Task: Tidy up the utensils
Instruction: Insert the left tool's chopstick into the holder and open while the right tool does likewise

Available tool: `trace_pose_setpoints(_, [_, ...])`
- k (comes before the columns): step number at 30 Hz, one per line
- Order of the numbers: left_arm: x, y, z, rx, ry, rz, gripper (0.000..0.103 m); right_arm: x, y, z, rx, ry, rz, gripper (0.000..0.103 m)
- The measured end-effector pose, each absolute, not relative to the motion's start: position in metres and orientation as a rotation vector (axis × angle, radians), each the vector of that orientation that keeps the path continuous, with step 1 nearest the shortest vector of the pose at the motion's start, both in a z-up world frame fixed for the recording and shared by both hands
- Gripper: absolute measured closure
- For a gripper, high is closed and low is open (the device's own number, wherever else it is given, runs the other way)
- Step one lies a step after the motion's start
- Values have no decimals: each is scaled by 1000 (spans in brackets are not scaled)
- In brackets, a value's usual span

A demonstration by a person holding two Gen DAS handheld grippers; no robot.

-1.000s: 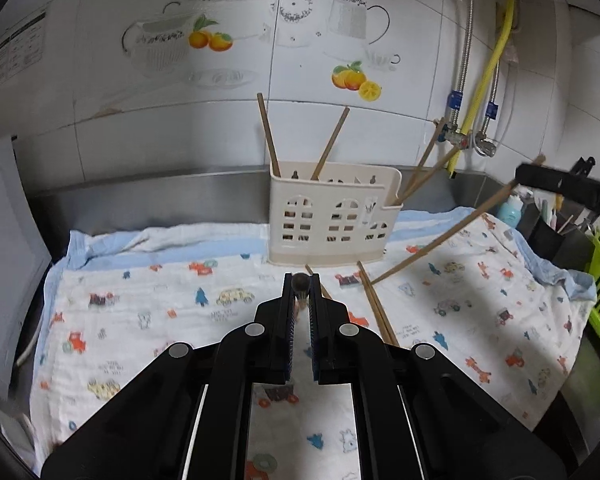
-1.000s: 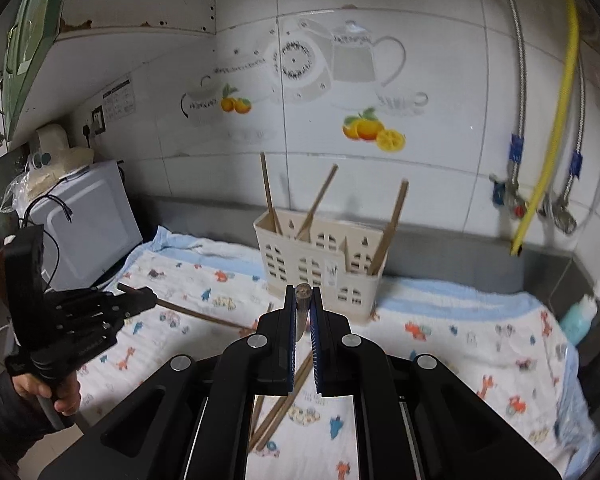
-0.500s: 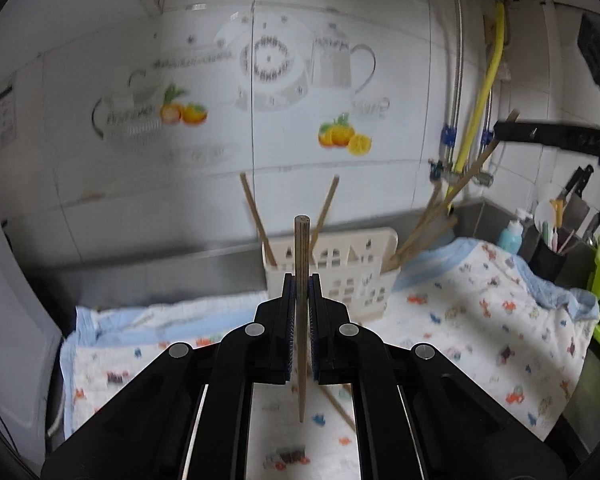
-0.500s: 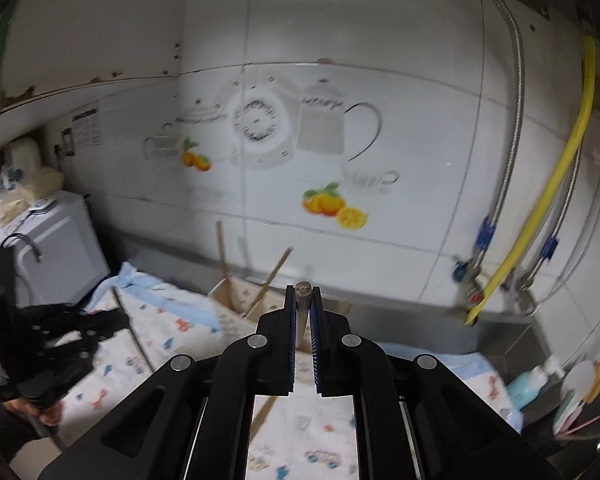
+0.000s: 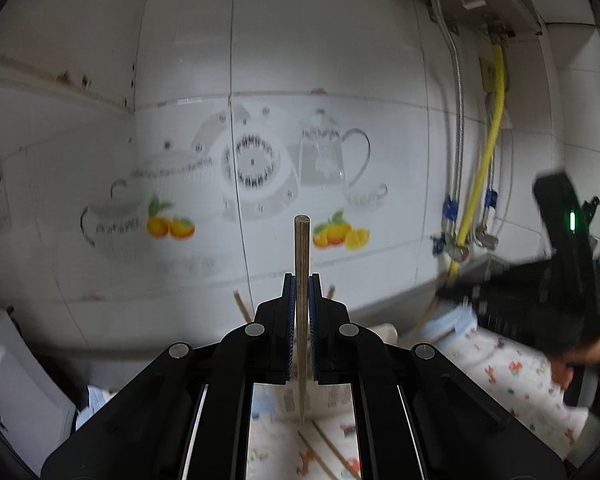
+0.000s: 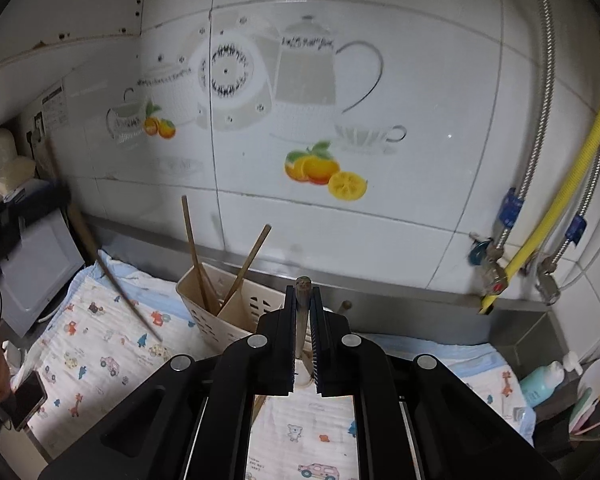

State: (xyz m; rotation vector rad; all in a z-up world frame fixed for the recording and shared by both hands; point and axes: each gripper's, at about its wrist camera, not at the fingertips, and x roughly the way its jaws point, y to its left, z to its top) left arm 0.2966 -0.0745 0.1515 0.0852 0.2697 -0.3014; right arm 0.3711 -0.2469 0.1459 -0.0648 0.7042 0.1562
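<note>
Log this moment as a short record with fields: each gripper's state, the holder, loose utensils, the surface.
left gripper: shut on a chopstick, held upright
right gripper: shut on a second chopstick, seen end-on
utensil holder: cream plastic, two chopsticks leaning inside
loose chopsticks: lying on the cloth
cloth: cartoon-print, covering the counter

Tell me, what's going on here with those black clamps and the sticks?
A person is sorting chopsticks into a cream holder on a cartoon-print cloth. The left gripper is shut on one chopstick, held upright. The right gripper is shut on another chopstick near the holder. Two chopsticks already stand inside; some loose ones lie on the cloth.
</note>
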Motion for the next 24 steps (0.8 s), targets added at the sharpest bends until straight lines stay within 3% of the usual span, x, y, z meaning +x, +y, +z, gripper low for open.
trace_pose_setpoints(10, [333,-81,173,41,205,-258,98,384,-237,129,-93,729,173,97])
trace_pose_setpoints(24, [388,-71,120,-43,294,-213,98,385,-234,114,-100,730,183,96])
